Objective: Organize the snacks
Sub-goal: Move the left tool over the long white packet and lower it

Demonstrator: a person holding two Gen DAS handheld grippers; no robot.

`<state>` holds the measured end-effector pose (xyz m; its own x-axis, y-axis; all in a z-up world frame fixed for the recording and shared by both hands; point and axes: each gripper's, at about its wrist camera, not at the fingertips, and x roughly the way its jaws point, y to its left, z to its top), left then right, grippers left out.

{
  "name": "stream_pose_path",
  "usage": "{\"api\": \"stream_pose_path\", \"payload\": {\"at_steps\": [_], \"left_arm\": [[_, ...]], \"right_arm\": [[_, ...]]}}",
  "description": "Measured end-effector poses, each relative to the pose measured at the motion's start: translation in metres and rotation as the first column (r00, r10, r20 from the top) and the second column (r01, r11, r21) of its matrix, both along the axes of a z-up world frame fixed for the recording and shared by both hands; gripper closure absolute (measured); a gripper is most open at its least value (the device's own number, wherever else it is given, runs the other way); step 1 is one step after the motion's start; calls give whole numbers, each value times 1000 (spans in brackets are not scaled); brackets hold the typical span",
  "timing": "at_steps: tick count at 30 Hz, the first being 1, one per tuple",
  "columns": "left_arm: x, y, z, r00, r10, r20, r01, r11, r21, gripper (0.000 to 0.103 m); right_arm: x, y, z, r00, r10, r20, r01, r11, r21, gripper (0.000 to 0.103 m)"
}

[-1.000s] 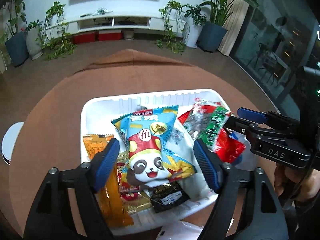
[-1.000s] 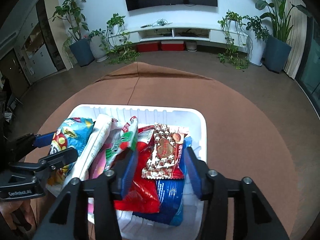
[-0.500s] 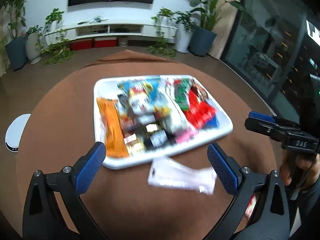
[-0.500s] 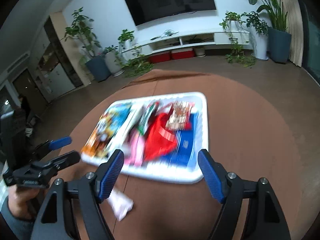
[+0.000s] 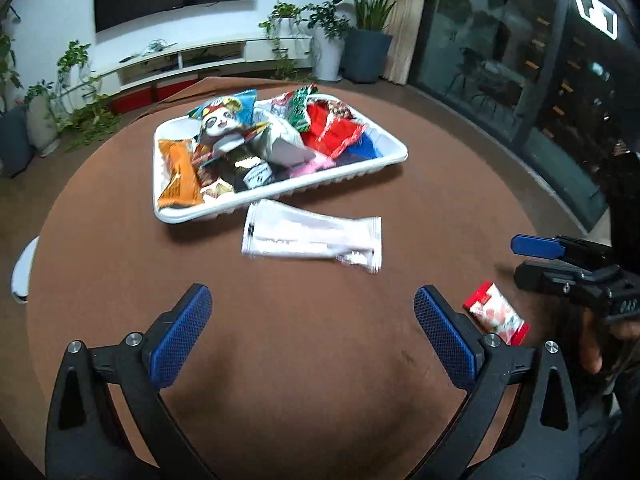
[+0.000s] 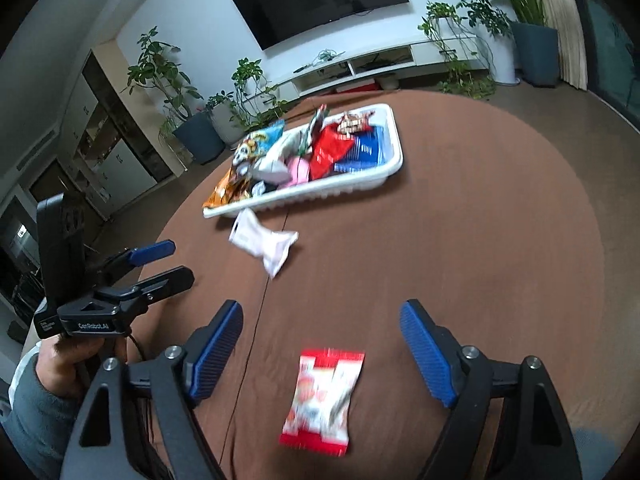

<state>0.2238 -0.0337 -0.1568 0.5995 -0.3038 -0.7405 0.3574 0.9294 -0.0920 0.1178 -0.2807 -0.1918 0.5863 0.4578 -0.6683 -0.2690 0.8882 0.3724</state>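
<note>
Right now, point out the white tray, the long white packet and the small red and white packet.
white tray [image 5: 396, 151], left wrist view, on its right rim.
long white packet [image 5: 312, 234], left wrist view, on its middle.
small red and white packet [image 6: 322, 396], right wrist view, on its middle.

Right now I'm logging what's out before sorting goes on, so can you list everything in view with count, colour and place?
tray: one, white, far side of the table, heaped with mixed snack packets
panda packet: one, blue, red and white, propped at the tray's back
orange packet: one, orange, tray's left end
white packet: one, white, on the table just in front of the tray
red-and-white packet: one, on the table near edge, below the right gripper's fingers
table: one, round, brown
left gripper: blue fingers, open, empty
right gripper: blue fingers, jaws opening, nothing pinched
</note>
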Motion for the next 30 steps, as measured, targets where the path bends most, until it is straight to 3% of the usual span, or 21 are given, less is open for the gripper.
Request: {"api": "stream_pose_path", "payload": {"at_steps": [5,13,26,30], "left_arm": [[-17,-2,7,998,57,5,-57,998,-5,0],[-33,-9,9,998,63,-8,-62,998,19,0],[-40,-20,4,999,33,-36,-31,998,55,0],[-33,-24,2,999,-26,-48,30,996,78,0]], "right_arm": [[-12,7,0,1000,6,17,-6,1000,1,19],[-31,8,-8,1000,-7,-13,8,1000,10,18],[-45,8,-12,1000,-11,-28,12,1000,9,16],[-46,6,-13,999,-11,-35,11,1000,17,16]]}}
